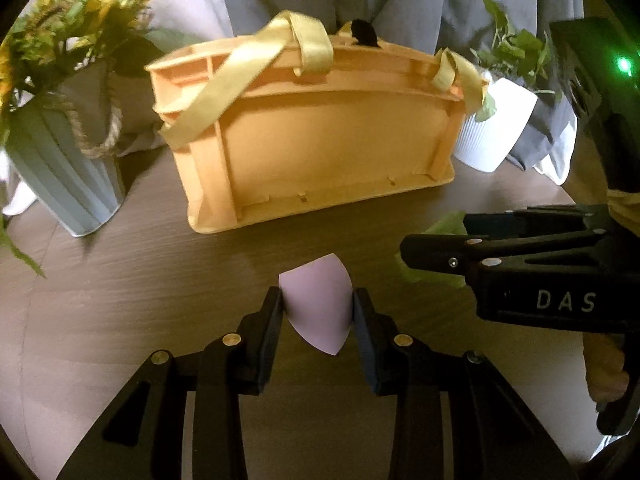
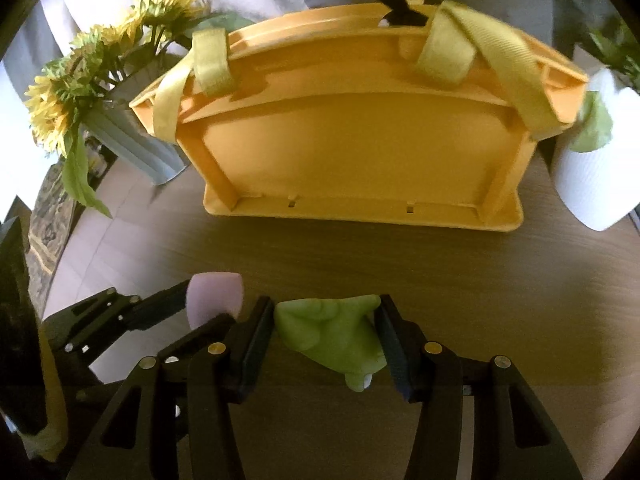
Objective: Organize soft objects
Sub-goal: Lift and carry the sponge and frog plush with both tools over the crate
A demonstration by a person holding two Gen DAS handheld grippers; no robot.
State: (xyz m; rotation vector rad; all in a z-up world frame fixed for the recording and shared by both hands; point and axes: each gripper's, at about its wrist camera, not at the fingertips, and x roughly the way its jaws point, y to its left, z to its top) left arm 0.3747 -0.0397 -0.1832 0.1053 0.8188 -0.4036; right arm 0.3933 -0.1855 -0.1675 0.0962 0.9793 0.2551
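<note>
My left gripper (image 1: 318, 300) is shut on a pink wedge-shaped sponge (image 1: 316, 304) and holds it over the wooden table (image 1: 140, 300). My right gripper (image 2: 326, 314) is shut on a soft green toy (image 2: 334, 332); in the left wrist view it shows at the right (image 1: 404, 254) with the green toy (image 1: 448, 224) between its fingers. The pink sponge (image 2: 216, 296) and left gripper (image 2: 188, 300) show at the lower left of the right wrist view. An orange basket (image 1: 320, 140) with yellow straps stands beyond both grippers, also in the right wrist view (image 2: 360, 152). A black soft item (image 2: 400, 8) pokes out of its top.
A pale blue vase with sunflowers (image 1: 60, 152) stands left of the basket. A white ribbed pot with a green plant (image 1: 496, 128) stands to its right. Grey curtains hang behind. The table's round edge runs at the left (image 2: 60, 280).
</note>
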